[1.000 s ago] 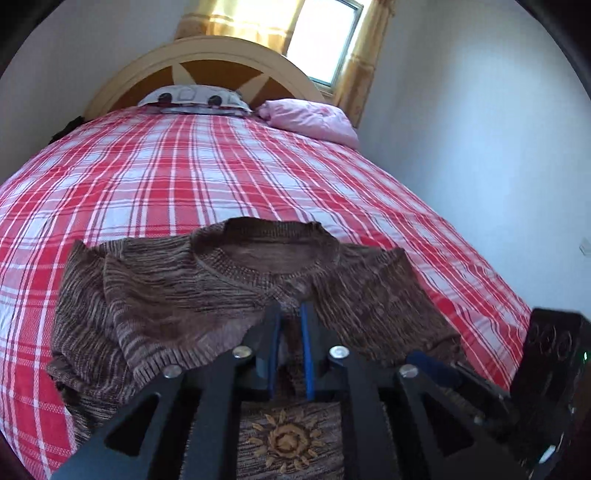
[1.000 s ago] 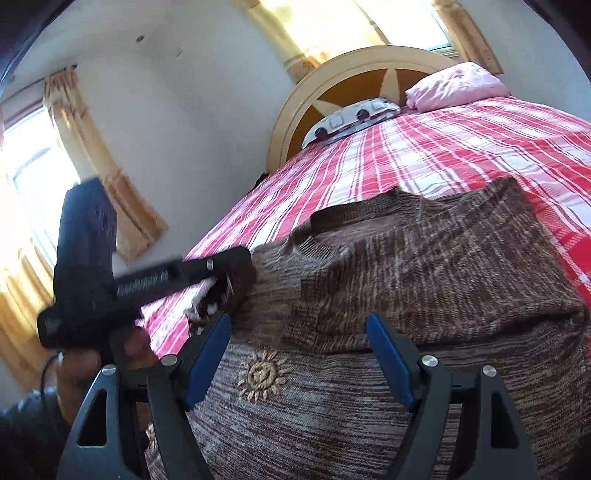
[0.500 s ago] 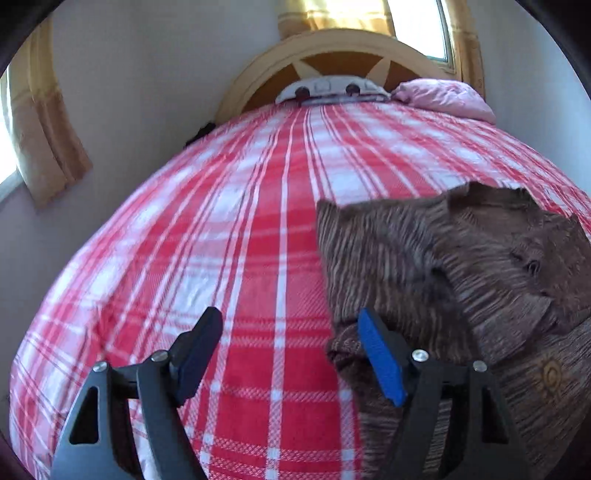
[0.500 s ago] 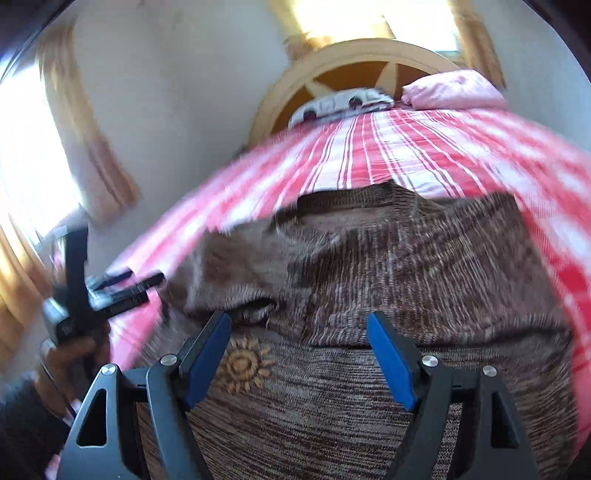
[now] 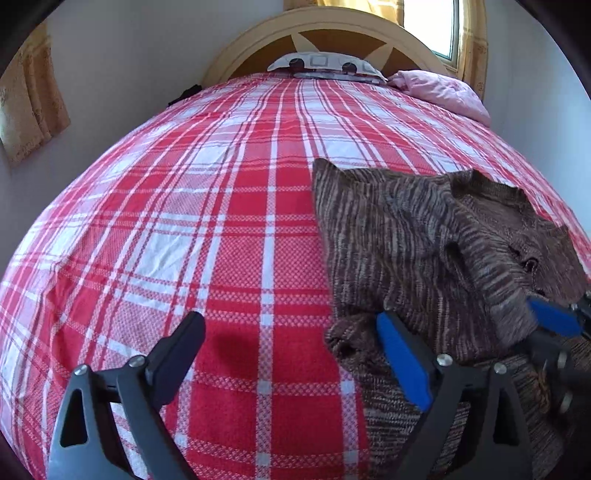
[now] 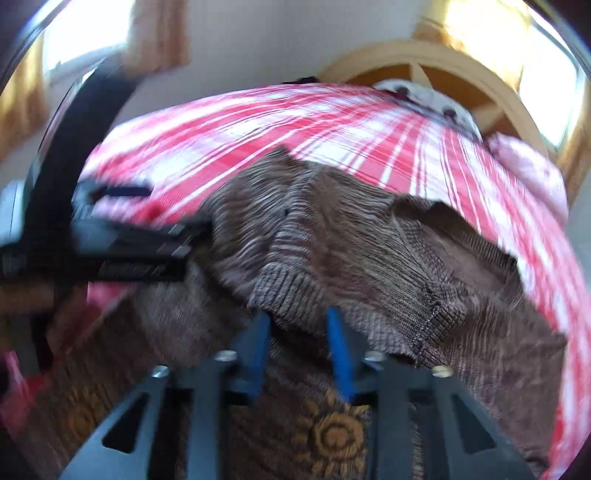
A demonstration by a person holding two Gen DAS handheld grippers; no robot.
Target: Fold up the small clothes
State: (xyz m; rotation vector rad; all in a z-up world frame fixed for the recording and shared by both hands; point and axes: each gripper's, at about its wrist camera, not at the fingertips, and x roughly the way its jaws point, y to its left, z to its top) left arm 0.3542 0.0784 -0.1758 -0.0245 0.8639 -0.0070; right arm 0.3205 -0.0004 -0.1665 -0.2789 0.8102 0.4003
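I'm working in a home bedroom: a bed under a red-and-white plaid bedspread [image 5: 207, 229] fills most of the left wrist frame, arched wooden headboard [image 5: 325, 33] at top centre, patterned pillow [image 5: 325, 64] and pink pillow [image 5: 443, 92] against it, yellow curtains [image 5: 29, 96] far left, a window [image 5: 428, 26] upper right, plain white walls

Two hand-held grippers, both angled downward.
The left hand-held gripper [image 5: 288, 354] has just been opening and is standing with jaws wide apart, nothing pressed between them; the right hand-held gripper [image 6: 299, 343] has just been closing, its blue pads [image 6: 338, 350] standing a narrow gap apart.
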